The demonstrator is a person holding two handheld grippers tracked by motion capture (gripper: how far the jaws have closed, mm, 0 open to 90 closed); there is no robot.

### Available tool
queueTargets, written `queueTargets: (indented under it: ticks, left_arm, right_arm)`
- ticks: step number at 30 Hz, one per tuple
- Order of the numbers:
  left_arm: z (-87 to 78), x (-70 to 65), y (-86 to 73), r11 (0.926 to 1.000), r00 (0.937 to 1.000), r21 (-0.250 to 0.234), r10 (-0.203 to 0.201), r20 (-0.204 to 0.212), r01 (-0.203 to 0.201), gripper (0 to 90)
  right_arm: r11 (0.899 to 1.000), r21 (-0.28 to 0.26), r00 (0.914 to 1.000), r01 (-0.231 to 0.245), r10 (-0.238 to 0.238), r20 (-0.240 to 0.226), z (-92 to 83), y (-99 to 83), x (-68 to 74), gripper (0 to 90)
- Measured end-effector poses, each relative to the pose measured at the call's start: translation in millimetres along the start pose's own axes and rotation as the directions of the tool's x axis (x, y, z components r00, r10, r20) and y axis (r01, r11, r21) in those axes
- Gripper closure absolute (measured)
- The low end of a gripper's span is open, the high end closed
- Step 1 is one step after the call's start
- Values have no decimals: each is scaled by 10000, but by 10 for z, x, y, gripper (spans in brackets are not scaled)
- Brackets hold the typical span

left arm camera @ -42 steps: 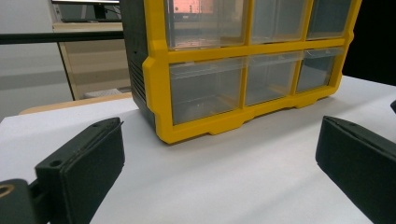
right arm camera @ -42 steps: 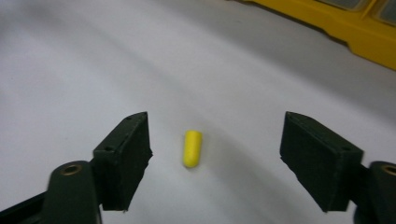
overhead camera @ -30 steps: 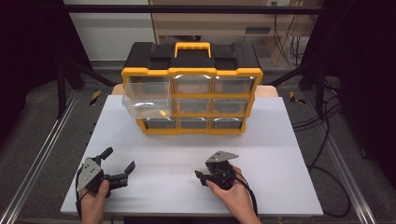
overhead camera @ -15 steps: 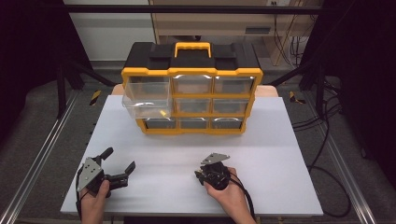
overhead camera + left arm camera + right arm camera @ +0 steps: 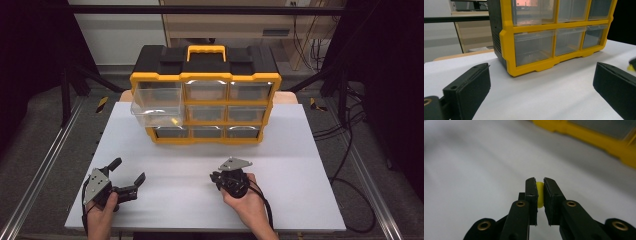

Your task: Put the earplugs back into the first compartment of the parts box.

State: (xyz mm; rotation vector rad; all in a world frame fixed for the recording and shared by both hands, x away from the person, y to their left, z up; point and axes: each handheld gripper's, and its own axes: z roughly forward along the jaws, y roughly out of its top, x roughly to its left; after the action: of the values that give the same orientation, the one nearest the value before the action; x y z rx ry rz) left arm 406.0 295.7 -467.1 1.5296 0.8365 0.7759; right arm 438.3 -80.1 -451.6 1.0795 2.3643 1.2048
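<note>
The right tongs [image 5: 539, 185], low centre of the high view, had just closed on a small yellow piece [image 5: 539, 194], seemingly bound for the pulled-out drawer [image 5: 156, 102] of the yellow organizer [image 5: 205, 100], while the left tongs [image 5: 129, 176] stood wide over the surface [image 5: 300, 150]

The left hand [image 5: 100, 212] is holding the left tool [image 5: 128, 176] low at the near left, its jaws standing wide apart with nothing between them. The right hand [image 5: 245, 200] is gripping the right tool [image 5: 215, 177] near the middle; its jaws have just been closing and are pinching a small yellow piece [image 5: 539, 193].
</note>
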Motion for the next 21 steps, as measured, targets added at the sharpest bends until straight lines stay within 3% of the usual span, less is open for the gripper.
queueTargets:
  ticks: [2, 5, 6, 8, 9, 12, 13, 15, 16, 18, 21]
  left_arm:
    - [1, 7, -11, 10000, 10000, 38, -17, -30, 17, 8]
    - [-3, 15, -21, 10000, 10000, 72, -51, -56, 51, 9]
    - [-8, 22, -30, 9999, 9999, 104, -92, -98, 93, 8]
    - [-11, 27, -30, 9999, 9999, 98, -124, -121, 125, 9]
    - [-13, 35, -30, 9999, 9998, 95, -137, -160, 139, 9]
    - [-13, 47, -30, 9998, 9996, 69, -203, -217, 204, 9]
    - [-16, 52, -26, 9998, 9995, 50, -213, -244, 214, 9]
    - [-17, 51, -24, 9997, 9995, 32, -222, -244, 223, 9]
    - [-18, 49, -21, 9998, 9995, 33, -184, -241, 185, 9]
    - [-16, 37, -10, 9999, 9998, 24, -101, -182, 101, 9]
    - [-20, 19, -14, 10000, 9999, 70, -56, -109, 56, 9]
  right_arm:
    - [9977, -672, 9998, 85, -74, 167, -145, 213, -40, 821]
    - [9950, -992, 9996, 148, -123, 266, -230, 345, -60, 821]
    - [9900, -1382, 9987, 288, -227, 457, -340, 512, -85, 822]
    - [9880, -1513, 9984, 314, -239, 512, -375, 567, -90, 822]
    - [9818, -1777, 9951, 665, -521, 845, -479, 719, -81, 821]
    - [9770, -1943, 9929, 877, -699, 966, -547, 830, -66, 822]
    - [9688, -2179, 9889, 1183, -949, 1147, -637, 970, -62, 822]
    - [9665, -2262, 9885, 1209, -965, 1160, -667, 1016, -64, 822]
    - [9584, -2531, 9875, 1317, -1044, 1184, -740, 1158, -73, 821]
    - [9509, -2757, 9868, 1404, -1116, 1178, -791, 1267, -69, 821]
    - [9315, -3234, 9827, 1662, -1291, 1330, -871, 1455, -48, 821]
